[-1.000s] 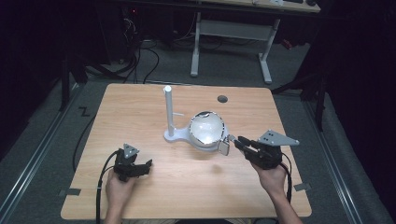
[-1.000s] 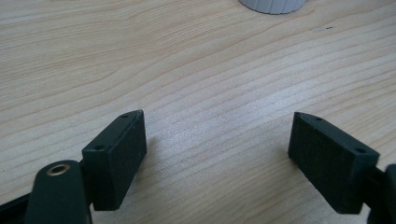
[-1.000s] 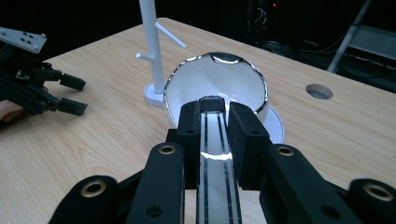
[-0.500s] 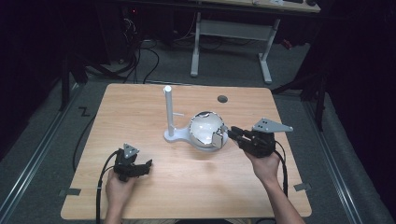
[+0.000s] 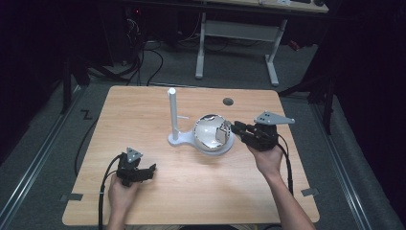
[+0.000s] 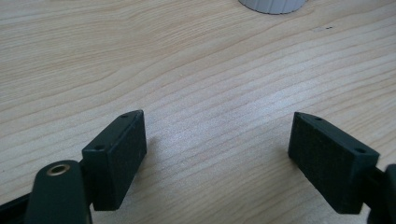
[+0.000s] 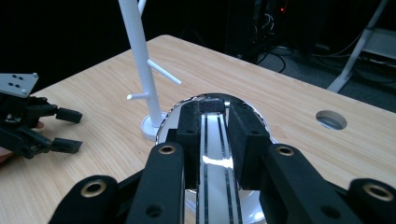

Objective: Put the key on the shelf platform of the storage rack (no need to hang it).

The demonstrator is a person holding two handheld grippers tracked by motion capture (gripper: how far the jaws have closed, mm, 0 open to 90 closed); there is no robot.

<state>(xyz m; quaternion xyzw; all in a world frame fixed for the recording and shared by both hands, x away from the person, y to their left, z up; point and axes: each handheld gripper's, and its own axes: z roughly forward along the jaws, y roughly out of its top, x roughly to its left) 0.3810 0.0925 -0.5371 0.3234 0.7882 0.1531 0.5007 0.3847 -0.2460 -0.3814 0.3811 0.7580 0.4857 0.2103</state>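
Gripping: the right claw [image 5: 229, 128] has its jaws nearly together on the handle [image 7: 212, 140] of a shiny metal mug [image 5: 210, 133], seen close in the right gripper view.
Mug place: lying on its side near the middle of the surface [image 5: 143, 110], at 3 o'clock from the white stand [image 5: 173, 117], touching or just beside its round base; which, I cannot tell.
Left claw [image 5: 149, 171]: jaws wide apart, holding nothing, resting low over bare wood at about 7 o'clock from the stand.
Step in hand: judged as taking hold of the mug by its handle, likely to hang it on one of the stand's pegs [image 7: 164, 72].
Next move: a firm pinch, then a lift clear of the base, turning the mug so the handle loop faces a peg at 9 o'clock from it.
Risk: the polished handle may slip or swing.
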